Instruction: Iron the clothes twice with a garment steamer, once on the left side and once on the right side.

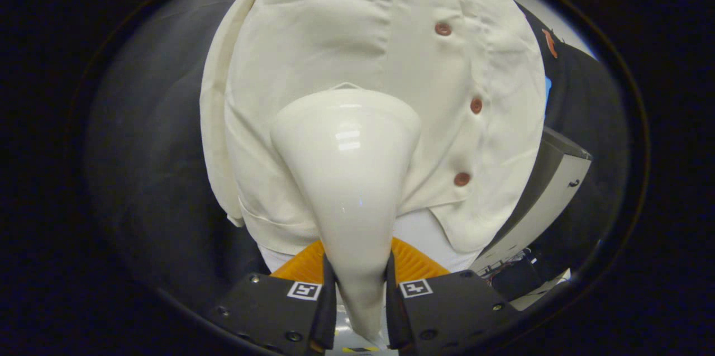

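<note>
- Gripper [360, 294] clenched on the garment steamer [349, 177]: both fingers press the narrow handle end from either side
- Steamer = 1, glossy white, flares out to a wide head ahead of the fingers; head sits against the shirt [313, 48], approx mid-front, just left of the button line
- Shirt = 1, cream, hangs in front of the dark booth wall; a sleeve drapes down its left side, hem visible low near the fingers
- Buttons [443, 28]: 4 reddish-brown ones clearly seen down the placket, a 5th partly visible at the top
- Square black-and-white marker tags [304, 290]: 2, one on each finger block; no readable writing
- Orange ribbed part [413, 264] behind the handle, between the fingers & hem
- Grey-white cabinet-like unit [550, 199] to the right of the shirt; contents can't tell
</note>
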A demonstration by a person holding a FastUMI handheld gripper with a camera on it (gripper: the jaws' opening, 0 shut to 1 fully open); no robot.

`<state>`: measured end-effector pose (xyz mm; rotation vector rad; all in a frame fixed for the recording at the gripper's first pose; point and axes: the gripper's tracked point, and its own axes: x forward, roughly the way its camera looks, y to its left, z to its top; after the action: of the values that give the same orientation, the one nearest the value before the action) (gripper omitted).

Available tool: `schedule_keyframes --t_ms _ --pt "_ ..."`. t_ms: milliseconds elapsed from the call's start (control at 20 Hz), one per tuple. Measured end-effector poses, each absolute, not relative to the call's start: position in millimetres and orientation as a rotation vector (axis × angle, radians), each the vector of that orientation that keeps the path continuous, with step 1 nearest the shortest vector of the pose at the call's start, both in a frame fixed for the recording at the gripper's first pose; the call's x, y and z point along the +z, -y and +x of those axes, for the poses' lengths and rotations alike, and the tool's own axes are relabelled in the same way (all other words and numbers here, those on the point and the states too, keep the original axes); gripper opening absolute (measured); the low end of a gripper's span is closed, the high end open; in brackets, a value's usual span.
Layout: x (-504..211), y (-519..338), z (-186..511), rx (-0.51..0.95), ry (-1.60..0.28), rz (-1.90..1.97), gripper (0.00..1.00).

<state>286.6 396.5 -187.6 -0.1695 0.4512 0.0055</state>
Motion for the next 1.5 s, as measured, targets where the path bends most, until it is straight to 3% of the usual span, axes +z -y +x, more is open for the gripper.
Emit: schedule_keyframes --t_ms 400,700,1050,1500 --pt "-242.2 -392.1 270.7 -0.002 -0.572 -0.176 0.37" --pt "-234.7 -392.1 251.2 0.032 -0.606 -0.175 0.37" --pt "-161.1 -375.7 218.0 0.017 -0.517 -0.14 0.37" --pt "-16.0 -333.4 217.3 -0.018 -0.347 -0.11 0.36"
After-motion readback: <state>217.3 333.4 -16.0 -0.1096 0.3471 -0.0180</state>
